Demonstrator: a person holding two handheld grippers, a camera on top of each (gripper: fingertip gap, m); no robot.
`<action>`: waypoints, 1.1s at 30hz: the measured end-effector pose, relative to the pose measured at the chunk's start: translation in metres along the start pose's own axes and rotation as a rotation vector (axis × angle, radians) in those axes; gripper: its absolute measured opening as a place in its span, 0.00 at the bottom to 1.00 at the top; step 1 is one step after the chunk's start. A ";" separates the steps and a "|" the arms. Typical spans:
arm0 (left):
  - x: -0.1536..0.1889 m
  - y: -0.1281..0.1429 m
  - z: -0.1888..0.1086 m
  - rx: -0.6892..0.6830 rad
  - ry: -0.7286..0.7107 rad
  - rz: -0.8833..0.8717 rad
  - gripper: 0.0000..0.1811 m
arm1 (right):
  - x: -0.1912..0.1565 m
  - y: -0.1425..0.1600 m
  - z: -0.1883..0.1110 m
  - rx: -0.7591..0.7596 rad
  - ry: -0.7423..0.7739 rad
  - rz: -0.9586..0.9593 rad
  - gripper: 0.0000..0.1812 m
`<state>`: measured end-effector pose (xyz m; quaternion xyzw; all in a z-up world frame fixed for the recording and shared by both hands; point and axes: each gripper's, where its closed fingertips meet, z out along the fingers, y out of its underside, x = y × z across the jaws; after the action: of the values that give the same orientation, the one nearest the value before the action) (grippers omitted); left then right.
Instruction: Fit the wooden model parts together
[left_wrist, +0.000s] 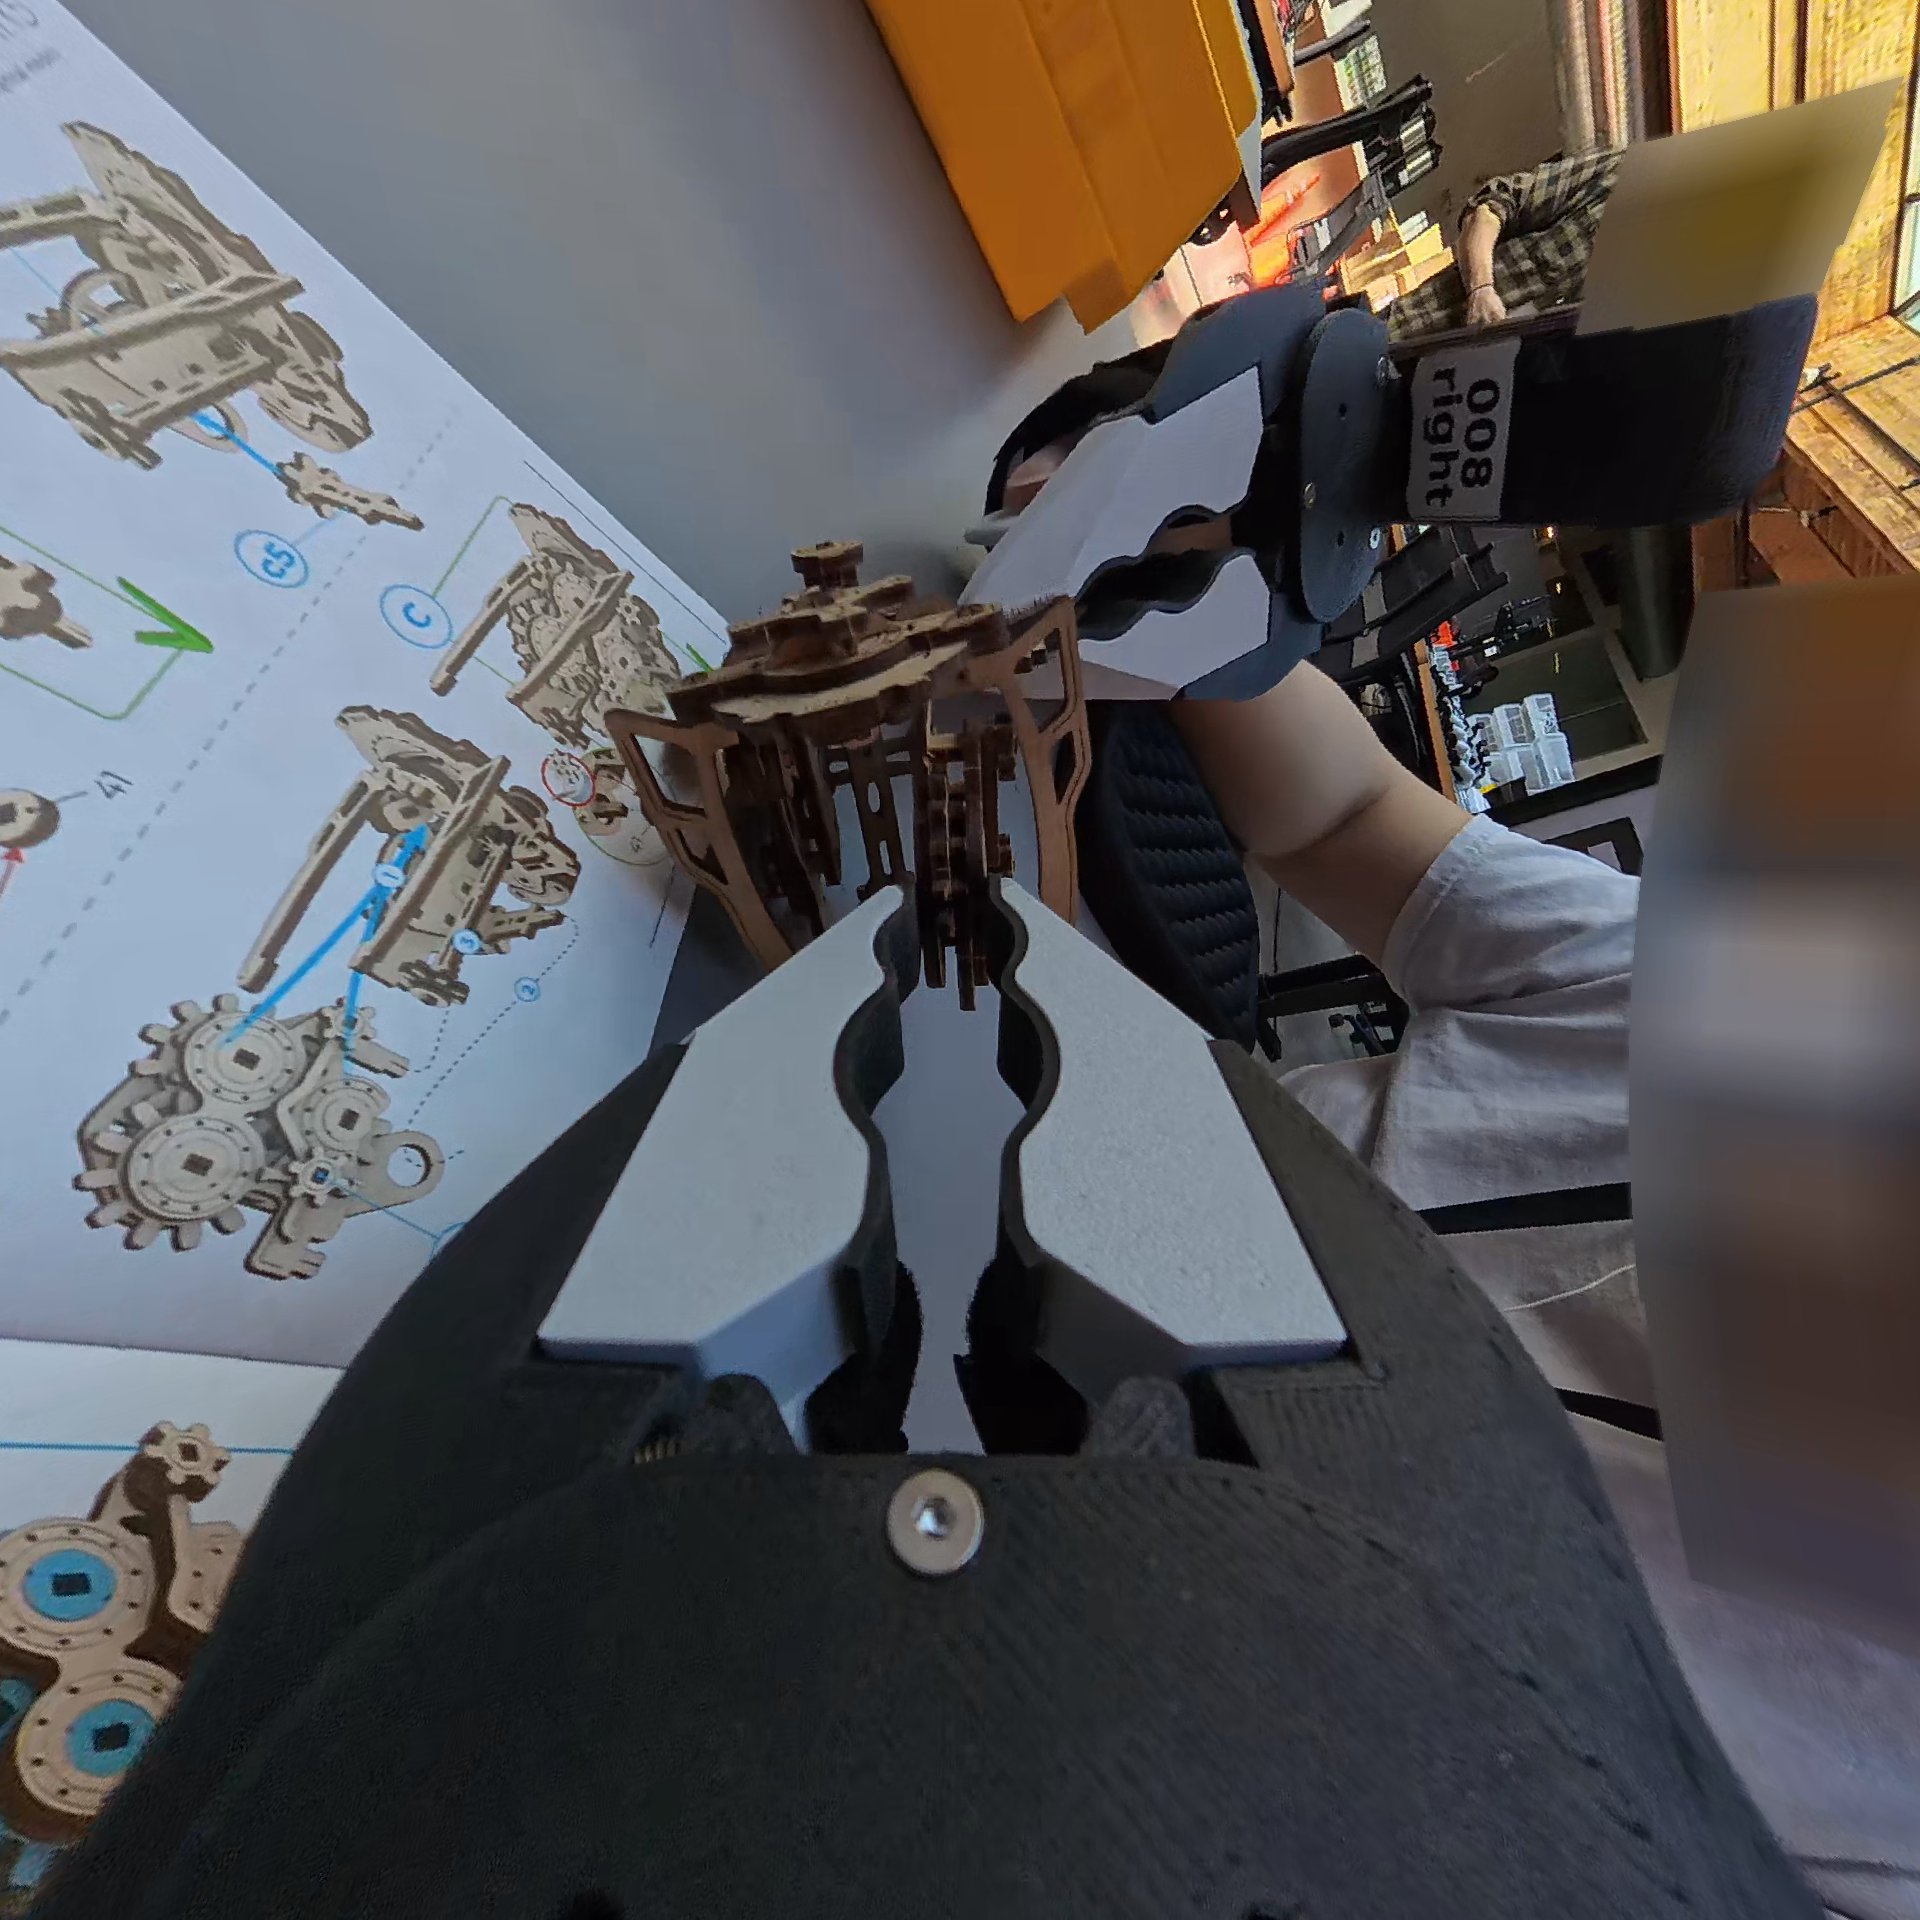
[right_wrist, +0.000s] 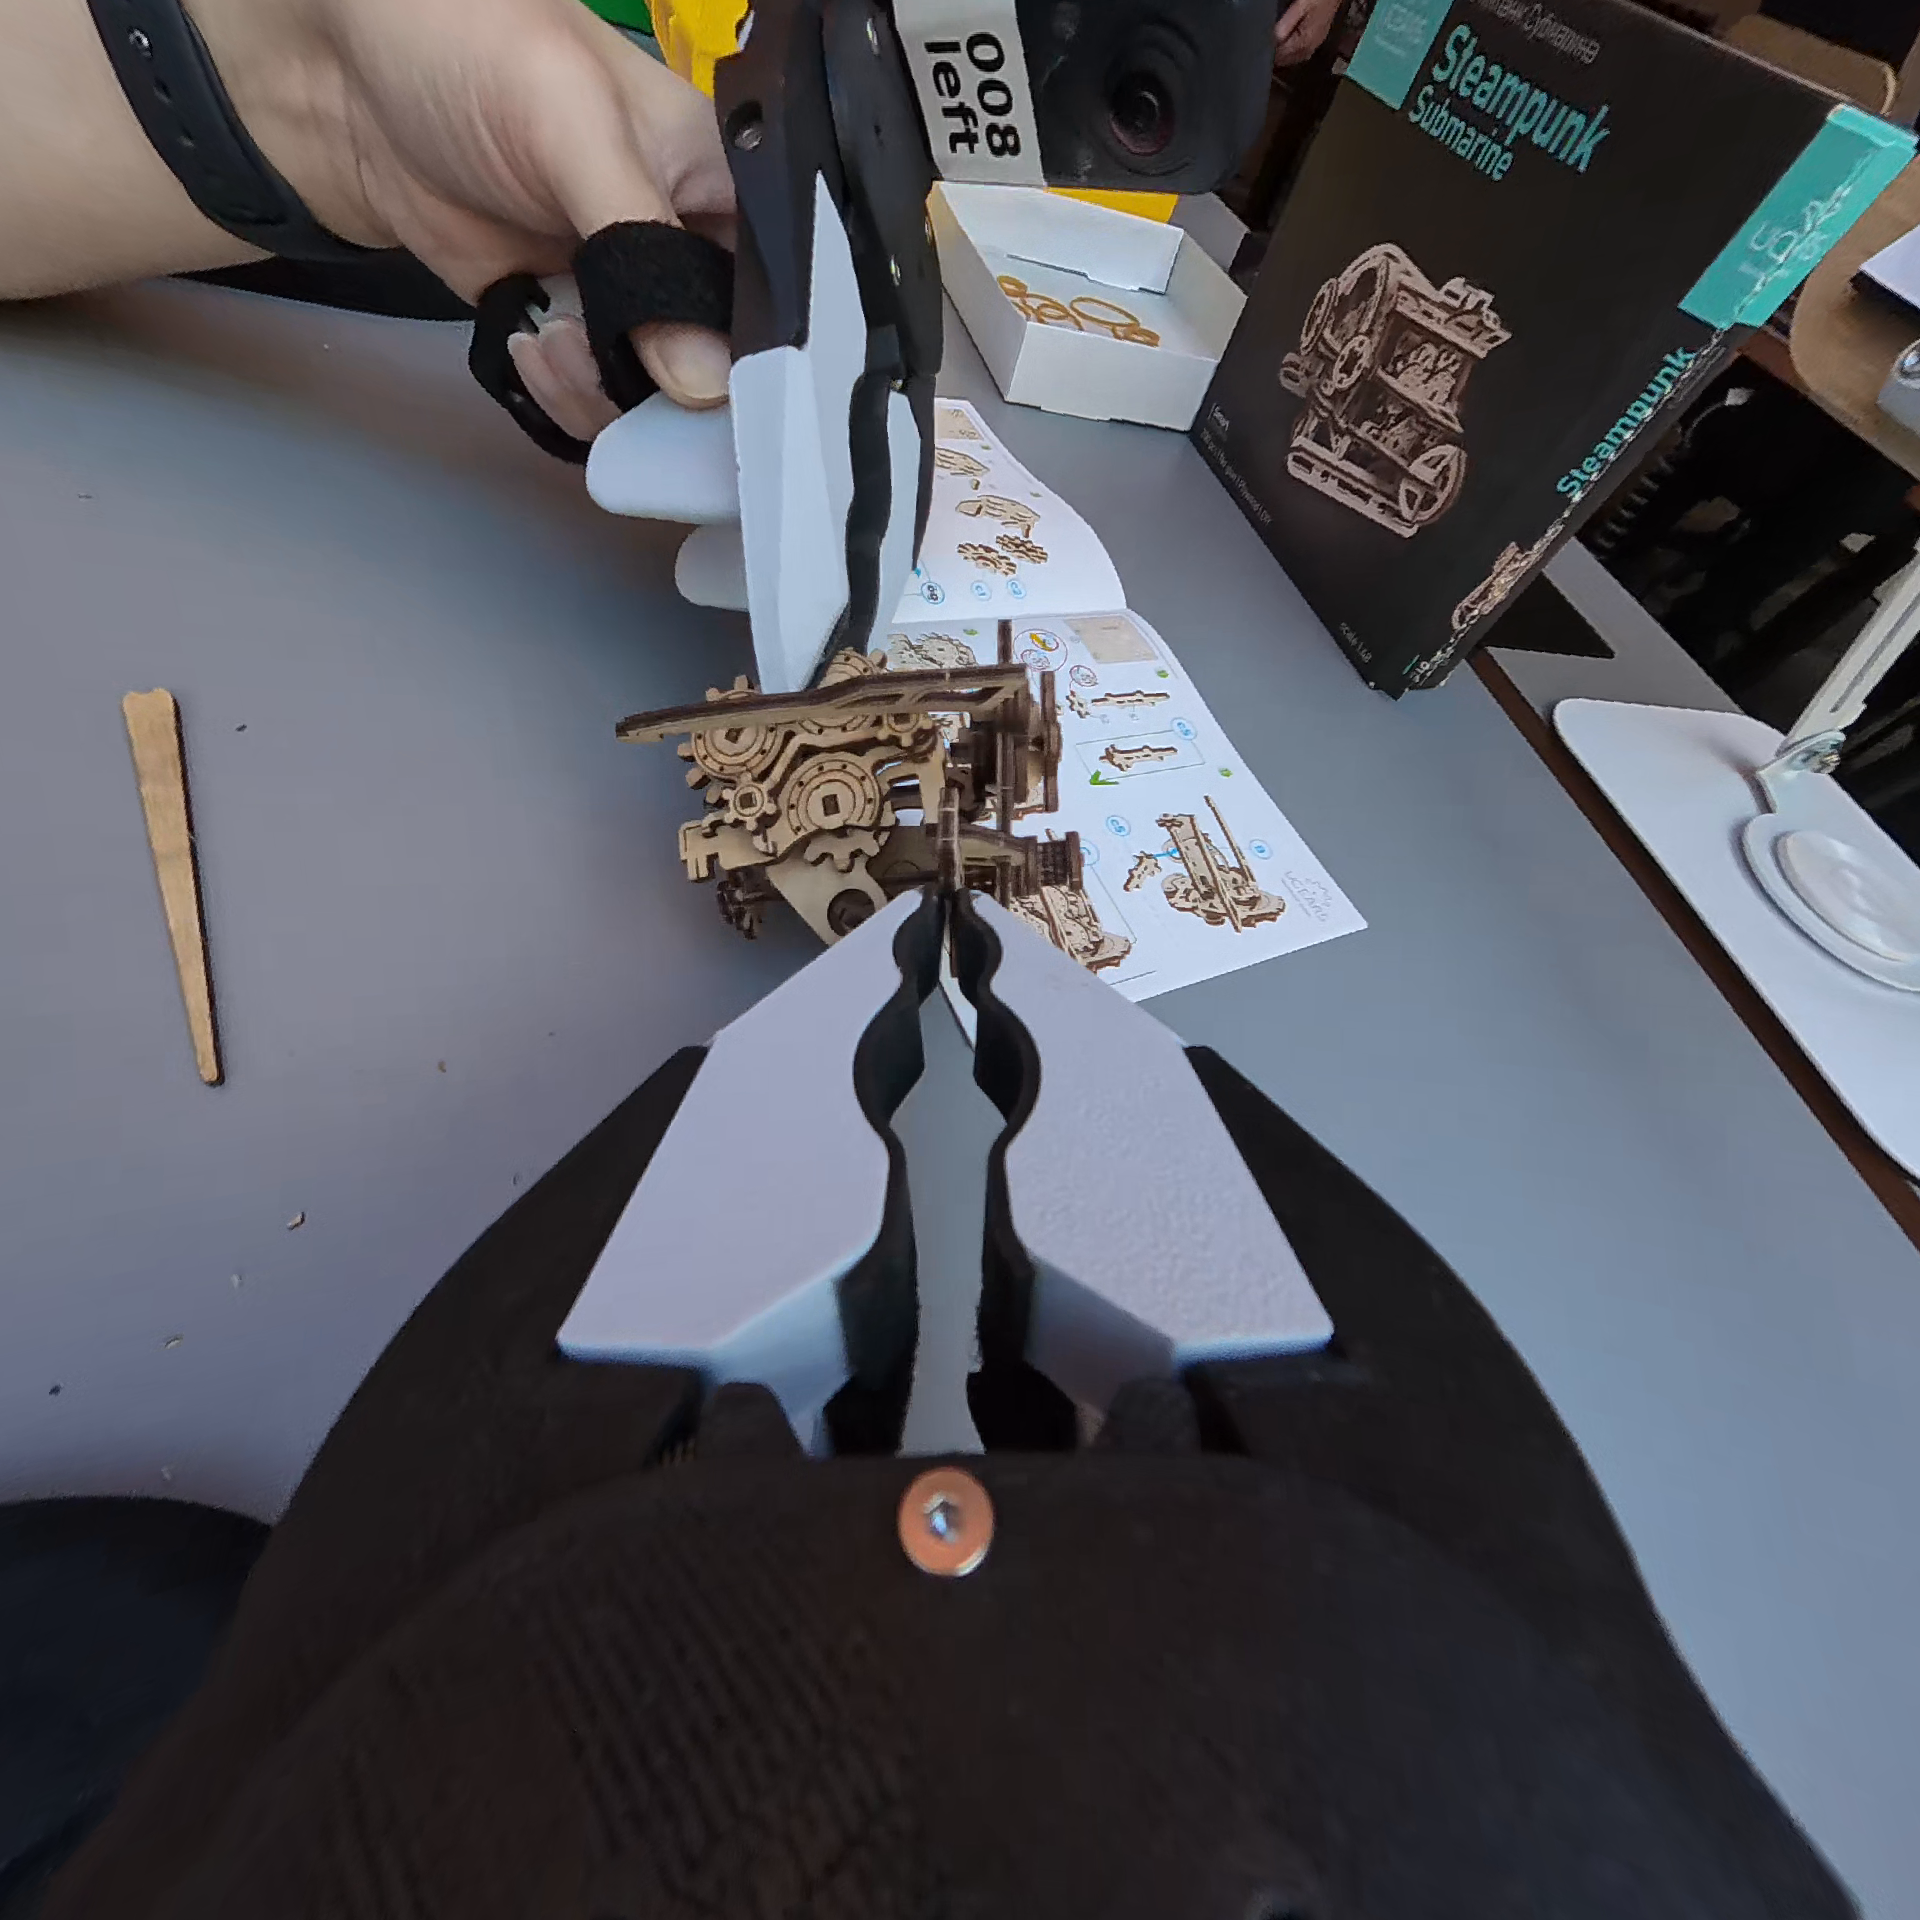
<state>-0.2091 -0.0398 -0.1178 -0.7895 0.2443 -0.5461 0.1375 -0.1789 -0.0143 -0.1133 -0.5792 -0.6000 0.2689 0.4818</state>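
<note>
The wooden model (left_wrist: 831, 707), a brown gear assembly with side frames, is held above the grey table (right_wrist: 416, 623). My left gripper (left_wrist: 954, 894) is shut on a stack of gear parts at the model's near end. In the right wrist view it comes down from above (right_wrist: 831, 665) onto the model (right_wrist: 810, 790). My right gripper (right_wrist: 943, 904) is shut on a thin wooden plate (right_wrist: 945, 831) that stands edge-on at the model's near side. In the left wrist view its tips (left_wrist: 1023, 608) meet the model's far side frame.
An instruction sheet (right_wrist: 1164, 790) lies under and behind the model, and shows large in the left wrist view (left_wrist: 260, 727). A wooden stick (right_wrist: 171, 873) lies at the left. A dark kit box (right_wrist: 1455, 343), a small white box (right_wrist: 1081, 312) and a white lamp base (right_wrist: 1766, 831) stand at the right. A yellow box (left_wrist: 1081, 135) stands farther off. The gap from one gripper's tips to the other's is roughly 5 cm. The wooden stick (right_wrist: 171, 873) sits 12 cm or so from the ends of my left fingers.
</note>
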 end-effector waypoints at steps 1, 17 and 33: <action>0.000 -0.001 0.000 0.001 0.002 0.000 0.06 | 0.001 -0.001 -0.001 -0.004 0.011 -0.028 0.00; 0.003 0.003 0.006 -0.046 0.014 0.128 0.06 | -0.008 0.001 -0.008 0.031 -0.003 -0.274 0.00; 0.005 0.011 0.012 -0.010 -0.043 0.123 0.06 | -0.011 0.005 -0.006 0.032 0.108 -0.443 0.05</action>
<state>-0.1988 -0.0530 -0.1235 -0.7851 0.2919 -0.5185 0.1719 -0.1731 -0.0259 -0.1181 -0.4391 -0.6815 0.1348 0.5698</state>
